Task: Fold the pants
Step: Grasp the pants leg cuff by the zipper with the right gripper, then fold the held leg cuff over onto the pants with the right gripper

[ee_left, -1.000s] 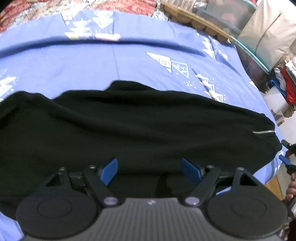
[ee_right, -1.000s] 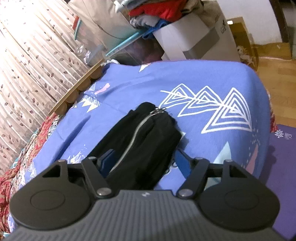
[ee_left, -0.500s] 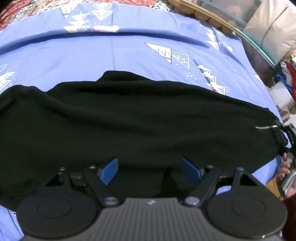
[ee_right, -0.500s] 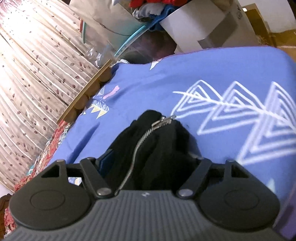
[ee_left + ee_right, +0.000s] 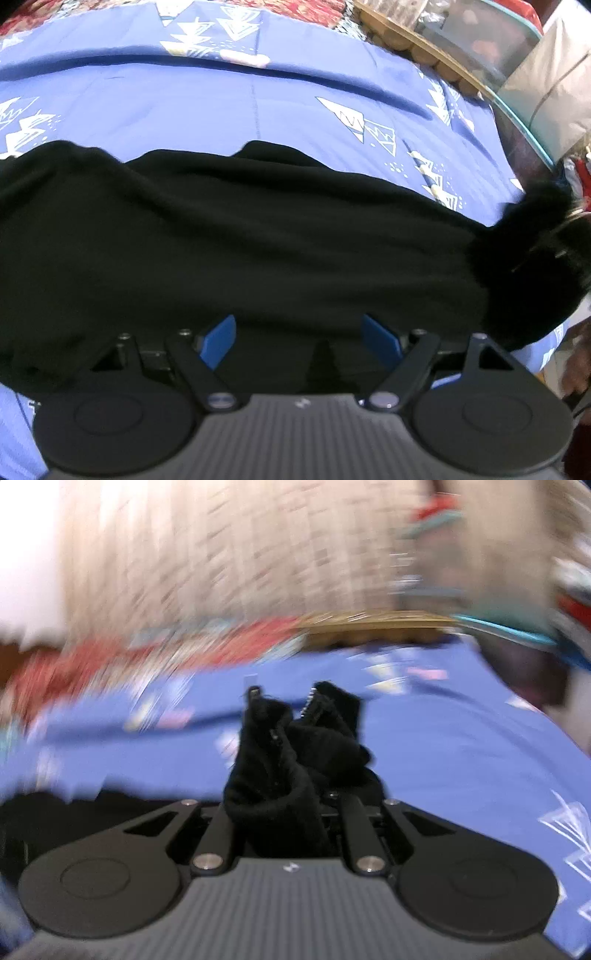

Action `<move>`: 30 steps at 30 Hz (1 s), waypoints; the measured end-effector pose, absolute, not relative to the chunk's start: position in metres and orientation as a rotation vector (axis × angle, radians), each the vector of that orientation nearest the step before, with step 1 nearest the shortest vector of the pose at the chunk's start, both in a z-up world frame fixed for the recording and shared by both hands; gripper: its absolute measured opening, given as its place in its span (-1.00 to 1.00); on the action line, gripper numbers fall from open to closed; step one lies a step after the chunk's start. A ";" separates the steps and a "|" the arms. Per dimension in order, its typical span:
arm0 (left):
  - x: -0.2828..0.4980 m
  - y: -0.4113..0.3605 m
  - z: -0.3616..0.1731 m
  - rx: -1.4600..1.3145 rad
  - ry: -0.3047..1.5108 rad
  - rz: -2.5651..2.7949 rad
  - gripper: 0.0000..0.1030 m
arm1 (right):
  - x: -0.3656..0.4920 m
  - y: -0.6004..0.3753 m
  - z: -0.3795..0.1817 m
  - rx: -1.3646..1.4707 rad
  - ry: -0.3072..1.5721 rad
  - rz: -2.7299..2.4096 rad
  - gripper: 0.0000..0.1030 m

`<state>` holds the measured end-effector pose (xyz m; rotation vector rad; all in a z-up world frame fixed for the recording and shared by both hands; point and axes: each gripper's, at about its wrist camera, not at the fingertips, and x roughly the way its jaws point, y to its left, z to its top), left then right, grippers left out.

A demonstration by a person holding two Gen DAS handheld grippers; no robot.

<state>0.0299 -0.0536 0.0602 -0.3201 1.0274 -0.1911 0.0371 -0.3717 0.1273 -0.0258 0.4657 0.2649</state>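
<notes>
The black pants (image 5: 240,236) lie lengthwise across the blue patterned bedsheet (image 5: 207,103). My left gripper (image 5: 301,334) is open, its blue fingers (image 5: 218,339) spread just over the near edge of the pants. My right gripper (image 5: 286,805) is shut on the zippered end of the pants (image 5: 291,746), which bunches up between its jaws and is lifted off the sheet. That lifted end also shows in the left wrist view (image 5: 543,254) at the far right.
A wooden bed edge (image 5: 424,48) runs along the far side. A red patterned quilt (image 5: 314,11) lies beyond the sheet. A pale curtain (image 5: 221,554) hangs behind the bed. Stacked clothes (image 5: 580,173) sit past the right edge. The right wrist view is motion-blurred.
My right gripper closed on the zippered end of the pants and lifted it, swinging left toward the bed's middle. The left gripper stayed open at the near edge.
</notes>
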 end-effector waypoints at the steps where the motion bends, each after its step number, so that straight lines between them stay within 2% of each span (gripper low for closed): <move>1: 0.028 -0.050 0.060 -0.325 1.024 -0.189 0.50 | 0.038 -0.351 0.118 -0.108 0.497 0.282 -0.72; 3: 0.023 -0.042 0.058 -0.334 1.021 -0.181 0.49 | 0.042 -0.314 0.089 -0.297 0.594 0.291 -0.69; 5: 0.017 -0.031 0.058 -0.347 1.012 -0.173 0.50 | 0.043 -0.288 0.057 -0.485 0.683 0.285 -0.52; 6: 0.014 -0.025 0.058 -0.354 1.004 -0.171 0.50 | 0.034 -0.281 0.048 -0.579 0.645 0.267 -0.50; 7: 0.011 -0.019 0.058 -0.362 0.995 -0.170 0.50 | 0.026 -0.276 0.047 -0.654 0.601 0.247 -0.39; 10: 0.002 0.001 0.056 -0.399 0.975 -0.174 0.52 | 0.013 -0.276 0.064 -0.695 0.589 0.254 0.13; 11: 0.000 0.007 0.055 -0.413 0.972 -0.175 0.52 | 0.009 -0.281 0.073 -0.663 0.590 0.274 0.16; 16: -0.002 0.023 0.044 -0.460 0.976 -0.174 0.52 | -0.012 -0.298 0.112 -0.445 0.566 0.363 0.11; 18: -0.002 0.025 0.042 -0.471 0.978 -0.175 0.51 | -0.011 -0.300 0.114 -0.328 0.569 0.367 -0.04; 20: -0.003 0.027 0.041 -0.473 0.977 -0.181 0.51 | 0.004 -0.296 0.106 -0.244 0.611 0.343 -0.31; 21: -0.004 0.028 0.042 -0.471 0.975 -0.182 0.51 | 0.011 -0.296 0.098 -0.231 0.655 0.312 -0.34; 24: -0.008 0.032 0.045 -0.459 0.961 -0.181 0.50 | 0.028 -0.296 0.063 -0.193 0.820 0.249 -0.35; 30: -0.034 0.043 0.054 -0.404 0.894 -0.209 0.52 | 0.000 -0.281 0.107 -0.037 0.667 0.279 -0.30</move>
